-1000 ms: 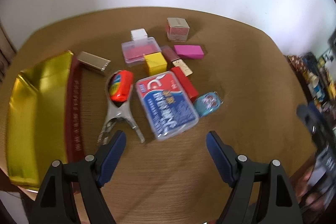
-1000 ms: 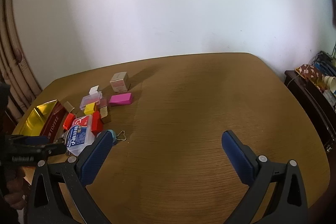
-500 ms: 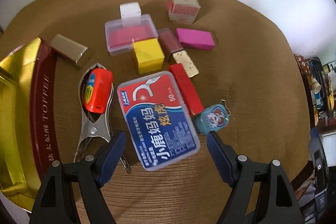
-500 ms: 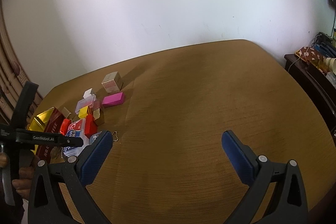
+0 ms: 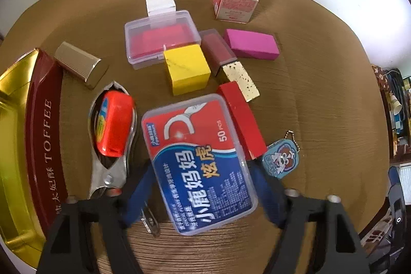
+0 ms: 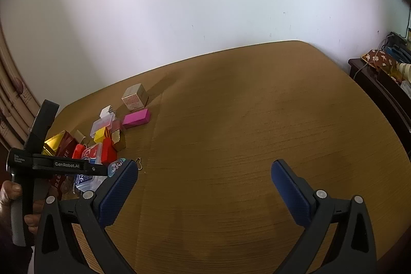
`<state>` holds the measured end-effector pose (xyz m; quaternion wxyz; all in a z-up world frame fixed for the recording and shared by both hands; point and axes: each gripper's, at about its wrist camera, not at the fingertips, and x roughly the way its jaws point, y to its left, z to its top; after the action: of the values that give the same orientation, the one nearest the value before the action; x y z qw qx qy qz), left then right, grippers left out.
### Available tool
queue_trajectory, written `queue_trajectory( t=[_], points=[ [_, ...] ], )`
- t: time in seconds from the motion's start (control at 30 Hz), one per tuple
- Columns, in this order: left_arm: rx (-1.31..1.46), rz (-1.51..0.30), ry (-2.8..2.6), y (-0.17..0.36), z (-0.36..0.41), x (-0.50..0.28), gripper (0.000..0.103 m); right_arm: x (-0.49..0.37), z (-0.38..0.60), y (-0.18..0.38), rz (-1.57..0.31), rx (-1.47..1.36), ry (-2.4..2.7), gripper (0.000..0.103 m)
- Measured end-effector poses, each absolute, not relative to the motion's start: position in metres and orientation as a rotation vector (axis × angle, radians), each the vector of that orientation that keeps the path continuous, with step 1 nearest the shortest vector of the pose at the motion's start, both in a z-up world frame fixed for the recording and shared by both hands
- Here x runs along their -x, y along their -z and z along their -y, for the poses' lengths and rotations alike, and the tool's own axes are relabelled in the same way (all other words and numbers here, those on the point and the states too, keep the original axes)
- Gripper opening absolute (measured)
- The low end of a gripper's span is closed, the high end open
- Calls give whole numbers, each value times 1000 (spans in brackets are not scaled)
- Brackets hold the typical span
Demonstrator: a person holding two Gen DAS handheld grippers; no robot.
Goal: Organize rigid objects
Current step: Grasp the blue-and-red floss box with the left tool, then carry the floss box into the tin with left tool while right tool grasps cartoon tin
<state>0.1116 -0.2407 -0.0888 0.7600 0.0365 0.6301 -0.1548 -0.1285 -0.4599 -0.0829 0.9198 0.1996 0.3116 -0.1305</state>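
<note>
- two tools were at work: the left tool (image 5: 203, 194) hung steeply over the floss box (image 5: 199, 161), its blue pads flanking the box's two long sides, jaws closing; whether the pads yet pressed the plastic i could not tell, so i judged it not yet gripped.
- the floss box lay flat on the bench (image 5: 321, 99), at the near edge of the clutter, which likely made it the easiest first pick.
- its right side touched a red block (image 5: 241, 120), and a blue tag (image 5: 281, 159) sat just beside the right pad; that pad probably had to slip in between them.
- on the left, a metal clip (image 5: 108, 171) held an orange piece (image 5: 114, 126) in its loop, close to the left pad, so a snag there looked possible.
- the gold tin (image 5: 15, 145) stood open at the far left, apparently the place meant to receive the sorted things.
- further back lay a yellow cube (image 5: 186, 69), a clear case (image 5: 161, 37), a pink block (image 5: 251, 44), a brass piece (image 5: 77, 64), a white box (image 5: 160, 3) and a carton (image 5: 235, 0), all apart from the tool.
- the right tool (image 6: 204, 186) was wide open with nothing between its pads, held over bare bench well clear of the pile, seemingly waiting so as not to crowd the left one.
</note>
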Motion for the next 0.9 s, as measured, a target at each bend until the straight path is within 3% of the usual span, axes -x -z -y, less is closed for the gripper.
queue_trajectory(
  t=[0.53, 0.9],
  points=[
    [-38, -1233, 414, 69, 232, -77, 67, 112, 442, 97, -696, -365, 168, 103],
    [41, -1164, 432, 24, 191, -55, 67, 55, 377, 100, -789, -103, -95, 103]
  ],
)
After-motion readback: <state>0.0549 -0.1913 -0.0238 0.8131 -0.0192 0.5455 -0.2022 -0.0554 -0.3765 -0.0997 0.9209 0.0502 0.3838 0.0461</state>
